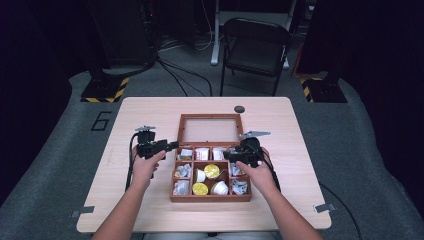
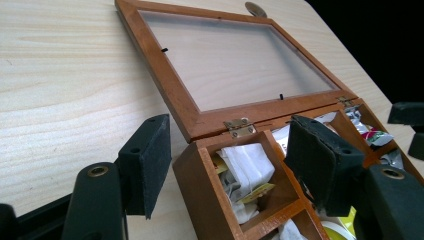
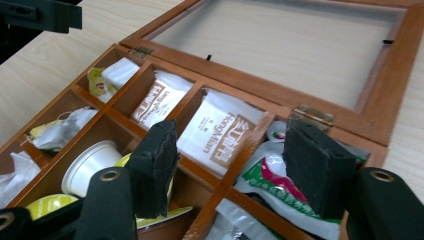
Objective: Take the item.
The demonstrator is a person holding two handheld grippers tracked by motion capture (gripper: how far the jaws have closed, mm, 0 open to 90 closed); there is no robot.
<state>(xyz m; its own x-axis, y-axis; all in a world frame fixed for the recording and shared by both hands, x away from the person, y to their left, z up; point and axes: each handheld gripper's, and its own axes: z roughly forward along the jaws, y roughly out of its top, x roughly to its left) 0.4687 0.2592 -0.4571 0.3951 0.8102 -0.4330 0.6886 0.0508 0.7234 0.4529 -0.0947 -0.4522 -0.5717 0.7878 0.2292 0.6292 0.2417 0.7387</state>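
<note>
At the centre of a pale wooden table [image 1: 150, 210] sits an open wooden box [image 1: 210, 197] divided into small compartments, its glass-paned lid [image 1: 210, 129] folded flat toward twelve o'clock on brass hinges [image 2: 239, 126]. Two bare forearms reach in from six o'clock. The left hand [image 1: 145, 167] holds the left gripper [image 1: 170, 146] level at nine o'clock of the box, pointing toward three o'clock; its jaws stand apart with nothing between them, straddling the box's near corner in the left gripper view. The right hand [image 1: 255, 172] holds the right gripper [image 1: 227, 155] over the box's three o'clock side, pointing toward nine o'clock; its jaws are also spread and empty, hovering above the compartments in the right gripper view. Each jaw is black with a rough foam-like pad. The box's contents are partly hidden by the hands and jaws: white sachets [image 3: 220, 132] with brown lettering lie in the back row, small round cups [image 1: 211, 171] with yellow foil tops and a white plastic cup [image 3: 90, 165] sit in the middle, and crinkled silvery packets [image 1: 181, 187] fill the nine o'clock column; a green and red packet [image 3: 272, 182] is cut off under the right jaw. At twelve o'clock beyond the lid lies a small dark round disc [image 1: 239, 109]. A black folding chair [image 1: 255, 47] stands behind the table on grey carpet.
</note>
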